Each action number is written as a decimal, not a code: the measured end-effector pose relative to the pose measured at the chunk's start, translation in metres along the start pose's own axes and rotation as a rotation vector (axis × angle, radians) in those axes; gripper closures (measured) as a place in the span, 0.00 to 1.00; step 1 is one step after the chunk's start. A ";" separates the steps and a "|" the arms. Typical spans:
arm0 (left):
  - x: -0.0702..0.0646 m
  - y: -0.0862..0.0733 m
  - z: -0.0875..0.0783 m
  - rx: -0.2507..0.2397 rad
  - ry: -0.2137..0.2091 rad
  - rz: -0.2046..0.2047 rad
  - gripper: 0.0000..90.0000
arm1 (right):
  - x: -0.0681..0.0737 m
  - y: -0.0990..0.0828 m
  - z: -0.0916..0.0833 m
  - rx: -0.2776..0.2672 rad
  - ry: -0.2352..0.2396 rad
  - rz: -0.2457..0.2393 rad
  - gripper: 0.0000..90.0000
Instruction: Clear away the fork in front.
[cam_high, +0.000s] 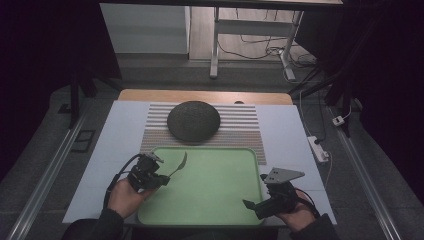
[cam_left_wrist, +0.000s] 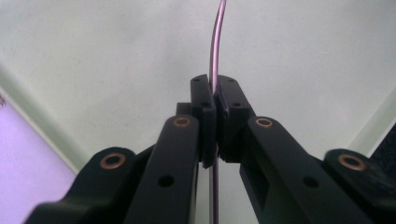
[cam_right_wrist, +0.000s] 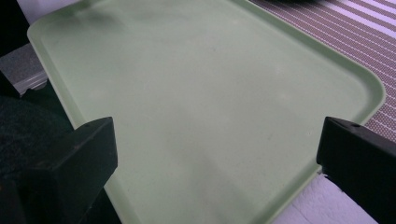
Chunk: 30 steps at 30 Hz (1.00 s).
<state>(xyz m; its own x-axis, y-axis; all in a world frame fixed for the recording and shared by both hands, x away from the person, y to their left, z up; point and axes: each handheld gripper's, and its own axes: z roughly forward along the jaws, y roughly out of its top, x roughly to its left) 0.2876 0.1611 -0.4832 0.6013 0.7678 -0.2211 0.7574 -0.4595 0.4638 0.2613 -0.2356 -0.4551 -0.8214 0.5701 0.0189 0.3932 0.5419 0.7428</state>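
A pale green tray (cam_high: 215, 192) lies at the table's front middle. My left gripper (cam_high: 167, 176) hovers over the tray's left edge, shut on the handle of a thin metal spoon (cam_high: 181, 162) whose head points up and away toward the back. In the left gripper view the pads (cam_left_wrist: 205, 100) clamp the curved handle (cam_left_wrist: 215, 46), with the tray below. My right gripper (cam_high: 251, 204) is over the tray's front right corner, open, with nothing between its jaws. In the right gripper view the bare tray floor (cam_right_wrist: 187, 93) stretches out ahead.
A dark, rough, dome-shaped thing (cam_high: 193, 120) sits on a striped mat (cam_high: 245, 131) just behind the tray. A white cover (cam_high: 285, 125) spans the table. A power strip (cam_high: 318, 148) lies off the right edge. The striped mat (cam_right_wrist: 336, 28) also borders the tray in the right gripper view.
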 end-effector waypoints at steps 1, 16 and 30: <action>-0.001 -0.001 0.001 -0.006 0.006 -0.023 0.96 | 0.000 -0.001 -0.001 0.004 -0.004 0.002 0.00; 0.017 -0.011 0.015 -0.042 0.165 -0.302 0.95 | 0.004 -0.012 -0.009 0.034 -0.019 -0.005 0.00; 0.021 -0.014 0.022 0.013 0.155 -0.327 0.91 | 0.004 -0.014 -0.010 0.042 -0.015 0.004 0.00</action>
<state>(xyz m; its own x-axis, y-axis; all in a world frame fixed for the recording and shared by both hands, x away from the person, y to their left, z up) 0.2950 0.1739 -0.5137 0.2818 0.9332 -0.2231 0.9072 -0.1834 0.3787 0.2485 -0.2473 -0.4592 -0.8134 0.5816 0.0115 0.4141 0.5650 0.7136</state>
